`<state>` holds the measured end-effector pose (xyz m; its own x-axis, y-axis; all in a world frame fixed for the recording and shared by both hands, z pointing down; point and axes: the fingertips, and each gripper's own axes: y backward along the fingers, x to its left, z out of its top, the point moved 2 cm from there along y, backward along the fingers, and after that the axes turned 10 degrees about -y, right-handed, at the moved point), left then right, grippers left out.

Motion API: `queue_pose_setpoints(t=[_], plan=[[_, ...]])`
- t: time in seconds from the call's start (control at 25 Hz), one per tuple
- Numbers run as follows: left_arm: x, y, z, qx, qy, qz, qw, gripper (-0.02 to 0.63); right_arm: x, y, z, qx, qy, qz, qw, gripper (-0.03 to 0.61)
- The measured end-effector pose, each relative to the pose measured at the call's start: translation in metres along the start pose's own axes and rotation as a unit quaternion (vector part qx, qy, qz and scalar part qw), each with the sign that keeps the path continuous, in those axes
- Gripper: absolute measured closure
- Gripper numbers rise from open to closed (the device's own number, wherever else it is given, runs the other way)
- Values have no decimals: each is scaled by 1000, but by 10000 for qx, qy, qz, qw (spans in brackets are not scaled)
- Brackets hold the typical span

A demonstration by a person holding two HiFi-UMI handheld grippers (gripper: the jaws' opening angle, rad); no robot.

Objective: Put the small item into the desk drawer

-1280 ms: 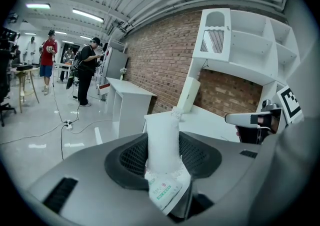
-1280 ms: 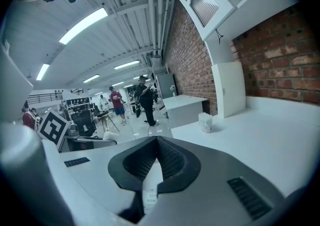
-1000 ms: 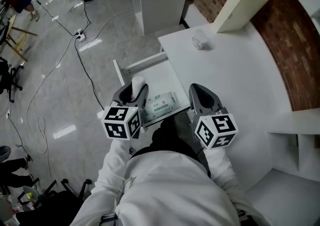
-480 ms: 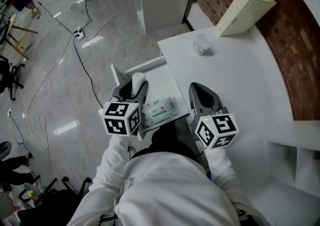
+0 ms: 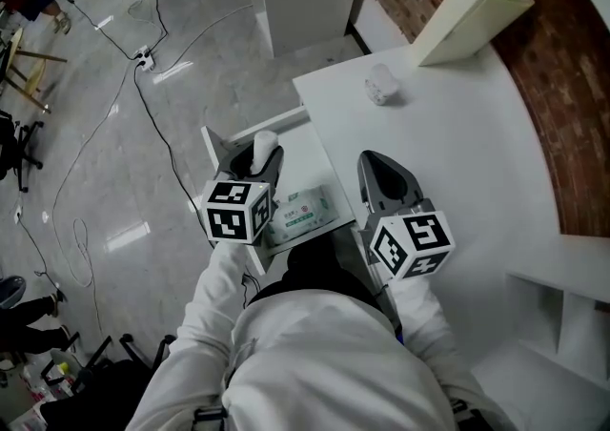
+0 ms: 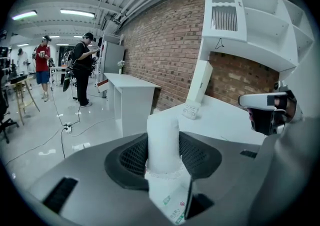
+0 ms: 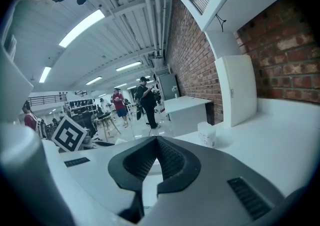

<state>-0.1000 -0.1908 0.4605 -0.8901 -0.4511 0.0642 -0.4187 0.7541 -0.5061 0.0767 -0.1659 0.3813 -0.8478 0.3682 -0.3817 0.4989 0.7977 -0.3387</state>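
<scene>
The near end of the open drawer [image 5: 262, 122] is covered in the head view by the person's white top [image 5: 324, 353] and the two grippers, so its front cannot be seen. The lower end of the small white cylinder [image 6: 163, 137] is sunk between the left gripper [image 5: 257, 164]'s dark pads, and what sort of thing it is cannot be told. That gripper pinches the cylinder upright at about its middle, with the top standing clear above the jaws. The drawer lies straight beneath this gripper, but no view shows whether the cylinder touches the drawer floor. A pack of wipes [image 5: 303, 213] lies in the drawer just to the right of the left gripper. In the left gripper view it shows below the jaws, its print too small to read. The right gripper [image 7: 157, 145] hangs over the white desk [image 5: 457, 162] on the far side of the pack, its jaws pressed together on nothing. A small pale tub [image 5: 381, 86] stands on the desk well ahead of the right gripper.
</scene>
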Motion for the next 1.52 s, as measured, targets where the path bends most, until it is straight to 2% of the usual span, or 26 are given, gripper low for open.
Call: queue_pose_setpoints(t=[0.56,0.68,0.8,0.88,1.08,1.36,1.44,1.52], plan=[[1,-74,-64,1011,245,-178,9944,426,-17,-11,1,125,-114,-9,9999,551],[1,-89,-81,1259,98,-168,9919,426,-21,-12,0,149,-121,-14,9998,551],[-1,-101,-97,1543,-215,-161,9877,426,-23,-13,-2,192,-152,-17,9997,551],[-5,-107,-105,1708,-291,-238,9846,426,-23,-15,-3,226,-161,-8,9996,551],[-4,-131,-146,2012,-324,-316,9785,426,-22,-21,-8,314,-191,9,9993,551],[-7,-147,-173,2502,-263,-469,9667,426,-28,-27,-10,392,-259,-4,9989,551],[-4,-144,-174,2730,-344,-375,9607,426,-31,-28,-11,414,-276,-22,9988,551],[-9,-150,-187,2813,-291,-507,9578,426,-32,-29,-12,433,-290,-35,9986,551]])
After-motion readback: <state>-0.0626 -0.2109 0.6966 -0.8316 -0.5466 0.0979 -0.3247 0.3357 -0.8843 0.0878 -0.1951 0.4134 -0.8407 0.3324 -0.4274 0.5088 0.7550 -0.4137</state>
